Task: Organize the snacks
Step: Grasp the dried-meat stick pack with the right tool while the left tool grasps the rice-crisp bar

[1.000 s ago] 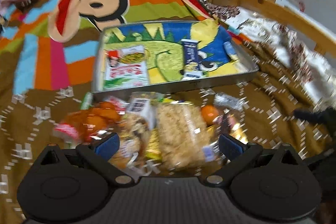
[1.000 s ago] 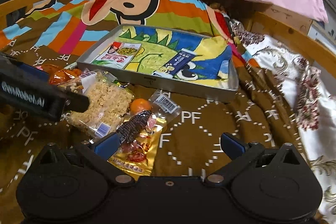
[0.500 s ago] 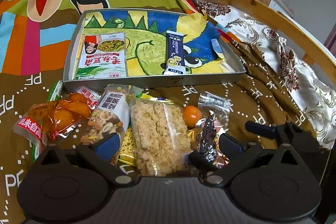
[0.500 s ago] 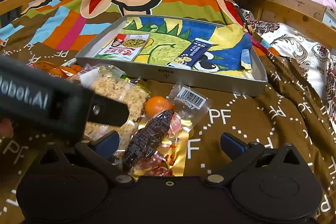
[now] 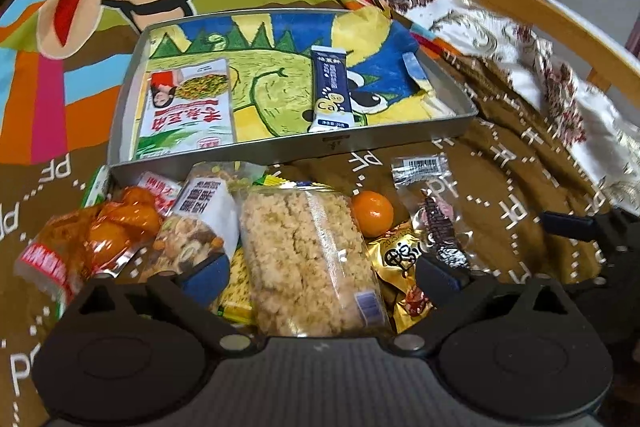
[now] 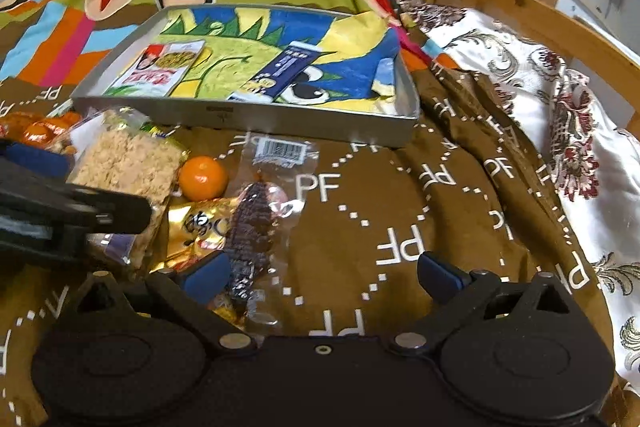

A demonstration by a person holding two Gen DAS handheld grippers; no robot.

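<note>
Both grippers sank toward the snacks, jaws wide, closing slightly; only left view shows orange pouch (image 5: 96,231).

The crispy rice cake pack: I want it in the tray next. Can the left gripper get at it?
Probably yes. The rice cake pack lies on top between the open left gripper fingers, nothing covering it.

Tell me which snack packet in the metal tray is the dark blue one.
The narrow dark blue stick packet, lying right of centre in the metal tray. The other packet there is wide, white and green with red lettering, at the tray's left end.
</note>
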